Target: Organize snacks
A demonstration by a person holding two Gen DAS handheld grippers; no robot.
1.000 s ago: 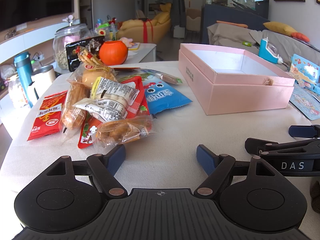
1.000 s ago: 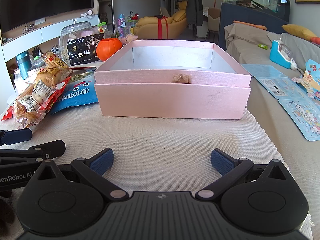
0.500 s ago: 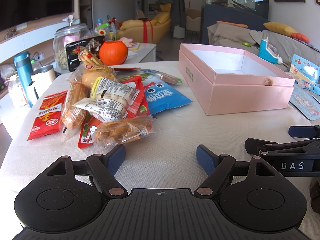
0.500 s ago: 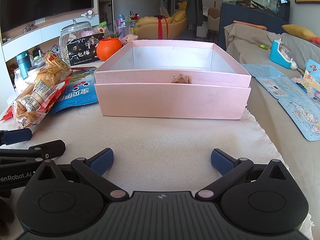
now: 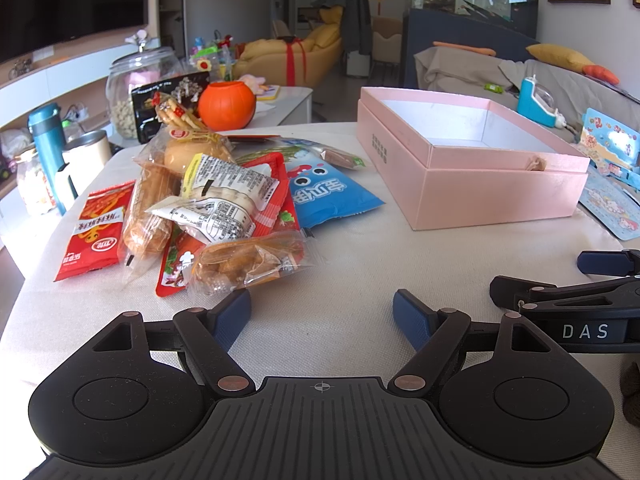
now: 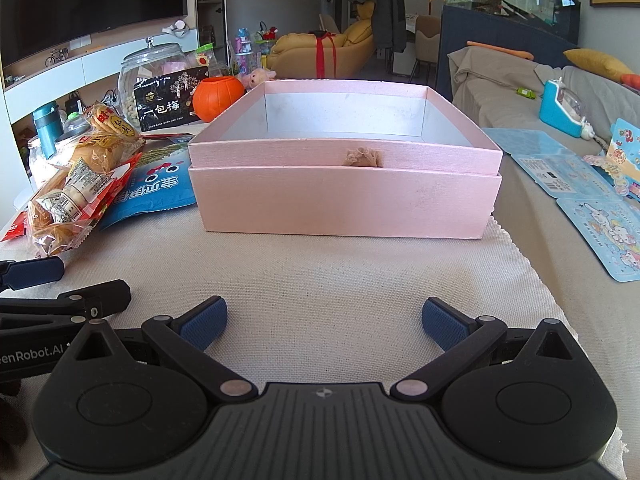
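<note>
A heap of snack packets lies on the cloth-covered table, left of an open pink box [image 5: 472, 168] [image 6: 344, 200] with nothing in it. The heap holds a clear packet of fried snacks [image 5: 248, 260] nearest me, a white-labelled packet [image 5: 224, 200], a red packet [image 5: 94, 236], a blue packet [image 5: 332, 196] [image 6: 156, 188] and a bread packet [image 5: 148, 208]. My left gripper [image 5: 322, 312] is open, low over the cloth just short of the fried-snack packet. My right gripper [image 6: 324, 318] is open before the box's front wall, holding nothing.
Behind the heap stand an orange pumpkin pot [image 5: 227, 105], a black packet [image 5: 168, 100], a glass jar [image 5: 136, 80], a teal flask [image 5: 48, 148] and a white mug [image 5: 82, 164]. Blue sticker sheets [image 6: 600, 220] lie to the right of the box. A sofa runs behind.
</note>
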